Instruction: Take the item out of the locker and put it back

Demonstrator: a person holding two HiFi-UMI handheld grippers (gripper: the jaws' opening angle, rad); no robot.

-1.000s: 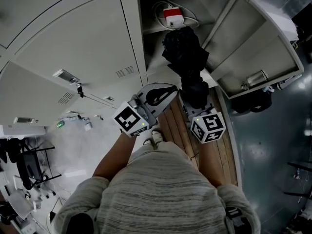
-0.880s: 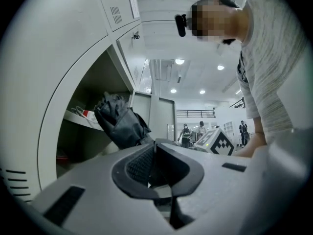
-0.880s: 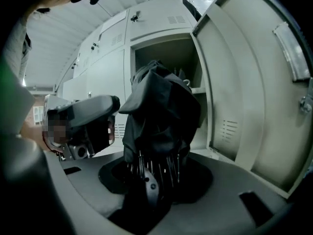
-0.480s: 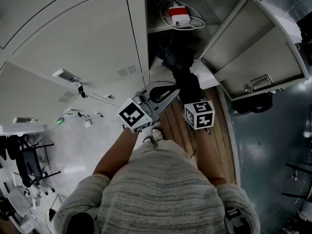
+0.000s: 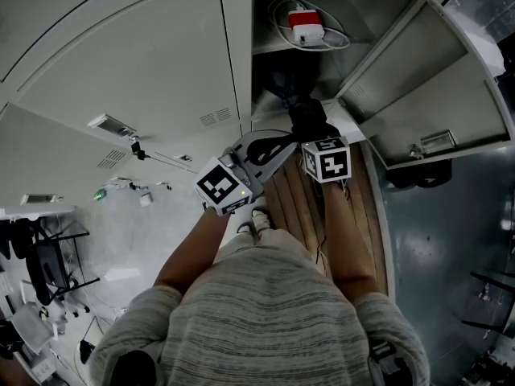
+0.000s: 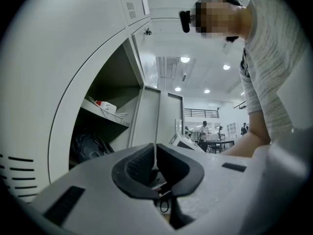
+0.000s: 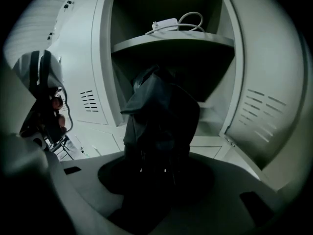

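Your right tool [image 5: 312, 131] is clamped on the black bag [image 5: 306, 115]. In the right gripper view the dark fabric fills the gap between the jaws of the tool [image 7: 156, 175] and rises in a crumpled heap [image 7: 159, 121] in front of the camera. The bag sits at the mouth of the locker's lower compartment, under the shelf [image 5: 273, 48]. You cannot tell from any view whether it rests on the locker floor or hangs from your grip.

On the shelf above lies a red and white charger [image 5: 306, 24] with a white cable [image 7: 193, 18] looped around it. It is well clear of the bag.

The locker door [image 5: 418, 95] stands swung open to the right of the compartment. The neighbouring door [image 5: 145, 71] on the left is closed.

Your left tool [image 5: 283, 147] is clenched with nothing in it. In the left gripper view its two dark pads [image 6: 142, 163] meet along a thin seam. It is held just left of the right tool, outside the locker, near the edge of the opening and pointing roughly level.

Wooden slats [image 5: 294, 203] run beneath both tools, in front of the locker.
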